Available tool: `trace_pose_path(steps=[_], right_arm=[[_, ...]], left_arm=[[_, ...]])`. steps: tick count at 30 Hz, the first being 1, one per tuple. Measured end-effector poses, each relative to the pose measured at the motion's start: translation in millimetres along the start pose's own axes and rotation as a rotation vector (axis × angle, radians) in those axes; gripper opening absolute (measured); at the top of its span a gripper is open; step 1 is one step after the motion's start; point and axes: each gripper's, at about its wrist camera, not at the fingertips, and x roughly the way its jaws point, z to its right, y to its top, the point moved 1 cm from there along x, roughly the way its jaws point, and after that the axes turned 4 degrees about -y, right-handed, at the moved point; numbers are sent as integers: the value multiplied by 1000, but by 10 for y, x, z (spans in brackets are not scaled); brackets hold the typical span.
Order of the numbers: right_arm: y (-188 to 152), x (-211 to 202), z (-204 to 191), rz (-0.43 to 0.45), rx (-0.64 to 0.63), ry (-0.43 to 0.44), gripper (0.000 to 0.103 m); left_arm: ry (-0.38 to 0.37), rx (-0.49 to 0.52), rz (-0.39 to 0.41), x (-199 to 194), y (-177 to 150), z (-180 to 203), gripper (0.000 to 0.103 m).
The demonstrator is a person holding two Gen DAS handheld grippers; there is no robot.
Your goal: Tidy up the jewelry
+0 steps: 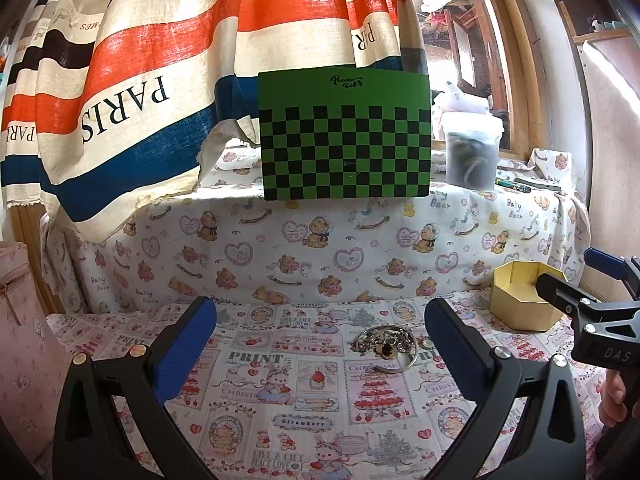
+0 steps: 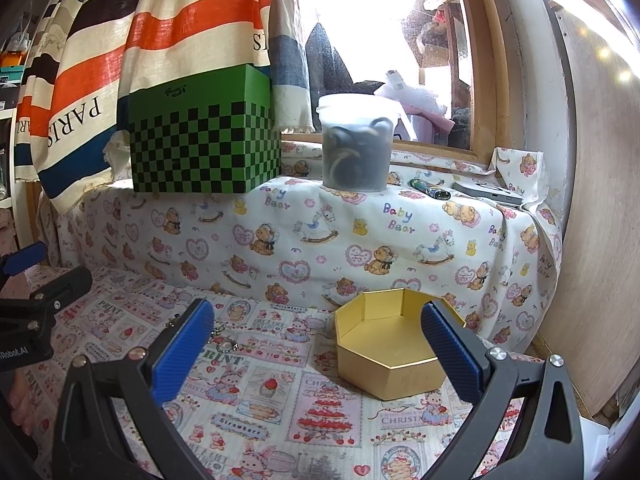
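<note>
A small pile of jewelry (image 1: pixel 387 343), with rings, a bangle and chains, lies on the printed cloth just ahead of my left gripper (image 1: pixel 320 344), toward its right finger. The left gripper is open and empty. A gold hexagonal box (image 1: pixel 524 298) stands open and empty to the right. In the right wrist view the box (image 2: pixel 390 350) sits between the fingers of my right gripper (image 2: pixel 320 346), which is open and empty. A bit of the jewelry (image 2: pixel 224 344) shows beside its left finger. The right gripper (image 1: pixel 576 292) appears at the left view's right edge.
A raised ledge draped in bear-print cloth (image 1: pixel 320 240) runs behind the work area. On it stand a green checkered box (image 1: pixel 346 136), a lidded plastic tub (image 1: pixel 472 148), a lighter (image 2: pixel 430 189) and a flat grey device (image 2: pixel 488 193). A striped curtain (image 1: pixel 140 80) hangs left.
</note>
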Motion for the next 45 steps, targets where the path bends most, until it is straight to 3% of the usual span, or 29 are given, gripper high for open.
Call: trace_pose_path(steps=[45], right_arm=[[-8, 12, -21, -12, -3, 6, 103]], left_arm=[[0, 2, 0, -1, -4, 14, 103]])
